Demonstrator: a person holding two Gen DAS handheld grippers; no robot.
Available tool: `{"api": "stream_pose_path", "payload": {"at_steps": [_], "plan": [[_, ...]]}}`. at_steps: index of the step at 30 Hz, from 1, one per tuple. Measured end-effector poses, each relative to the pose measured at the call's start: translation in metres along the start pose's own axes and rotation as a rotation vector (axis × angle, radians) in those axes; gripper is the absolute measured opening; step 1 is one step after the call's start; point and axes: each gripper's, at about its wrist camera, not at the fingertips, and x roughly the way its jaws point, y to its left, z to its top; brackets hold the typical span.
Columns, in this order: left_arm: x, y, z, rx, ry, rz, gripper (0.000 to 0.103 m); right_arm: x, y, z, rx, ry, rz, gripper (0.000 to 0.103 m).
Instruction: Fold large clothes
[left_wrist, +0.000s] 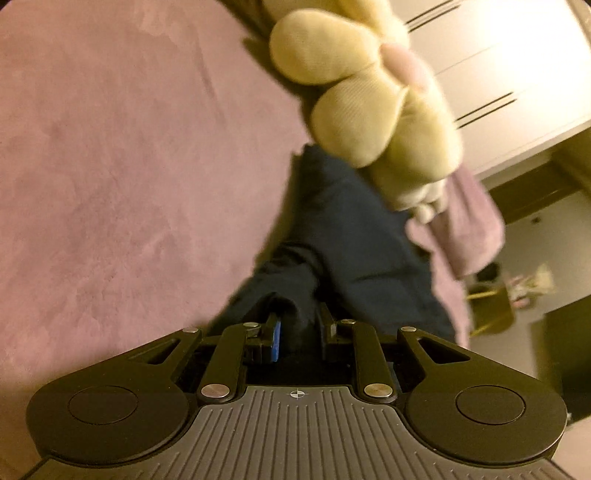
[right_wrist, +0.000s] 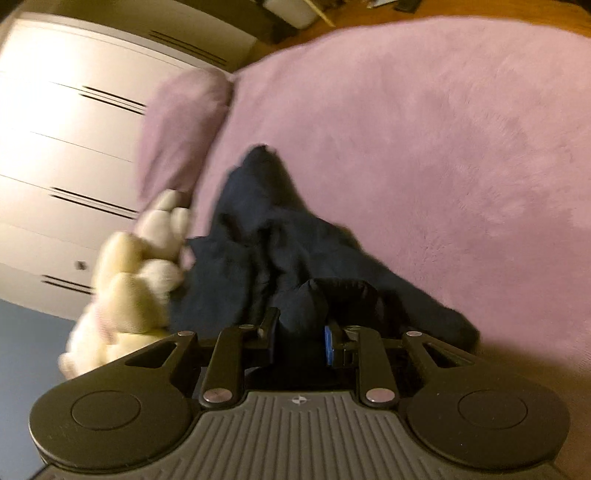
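A dark navy garment hangs bunched over the pink fleece bed cover. My left gripper is shut on a fold of it, the cloth filling the gap between the fingers. In the right wrist view the same navy garment trails away over the pink cover, and my right gripper is shut on another bunched edge of it. Both views are blurred.
A cream plush toy lies by the garment, also in the right wrist view. A pink pillow sits beyond it. A white wardrobe stands past the bed edge. Floor with clutter shows at the right.
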Motion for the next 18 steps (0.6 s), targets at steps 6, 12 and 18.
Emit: {"api": "stream_pose_path", "payload": {"at_steps": [6,12,18], "plan": [[0.019,0.017,0.001,-0.046,0.03,-0.004,0.025,0.042,-0.005,-0.003,-0.04,0.015,-0.074,0.021],[-0.032,0.006,0.019,0.021,-0.085,-0.088,0.044,0.028,0.013,0.008,-0.222,0.053,-0.004,0.045],[-0.063,-0.013,0.013,0.301,-0.18,-0.1,0.088,-0.042,0.032,0.005,-0.561,-0.181,0.074,0.076]]}}
